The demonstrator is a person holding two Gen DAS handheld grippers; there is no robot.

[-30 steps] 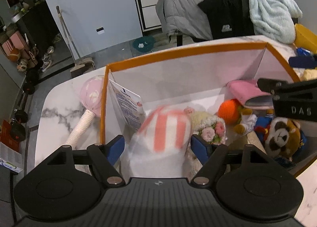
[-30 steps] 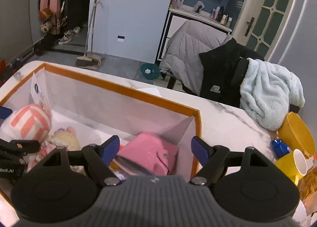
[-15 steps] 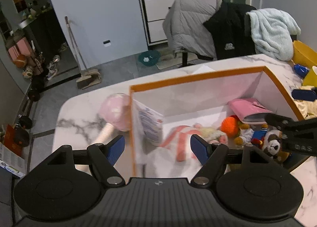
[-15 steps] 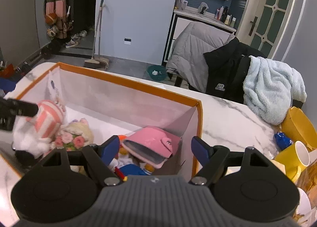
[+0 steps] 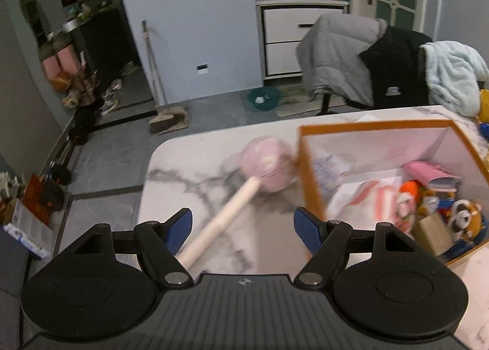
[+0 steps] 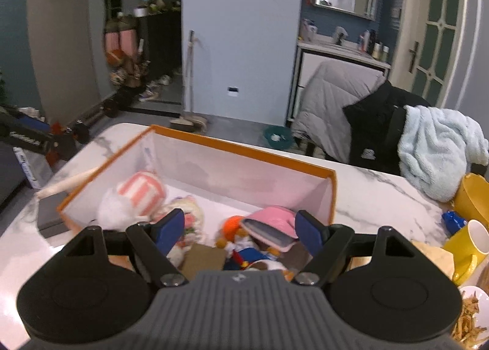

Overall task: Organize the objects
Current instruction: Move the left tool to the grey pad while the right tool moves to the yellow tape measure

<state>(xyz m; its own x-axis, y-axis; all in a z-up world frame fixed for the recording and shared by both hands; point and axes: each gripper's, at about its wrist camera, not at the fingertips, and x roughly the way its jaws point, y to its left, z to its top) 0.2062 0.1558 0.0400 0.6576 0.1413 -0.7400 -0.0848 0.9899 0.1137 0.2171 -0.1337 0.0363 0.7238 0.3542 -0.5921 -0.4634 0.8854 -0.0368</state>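
On the marble counter my left tongs gape empty over the pink mallet beside the box; its thin handle could roll away as they close.

White grey-veined marble-look tabletop: smooth, glossy. Orange-rimmed white cardboard box: matt, paper-faced walls. Pink fluffy ball-headed massage hammer: soft cloth head, pale matt handle. Pink-and-white striped plush toy: fuzzy fabric. Yellow mug: glossy, ceramic-looking. Light blue fleece blanket: rough pile.
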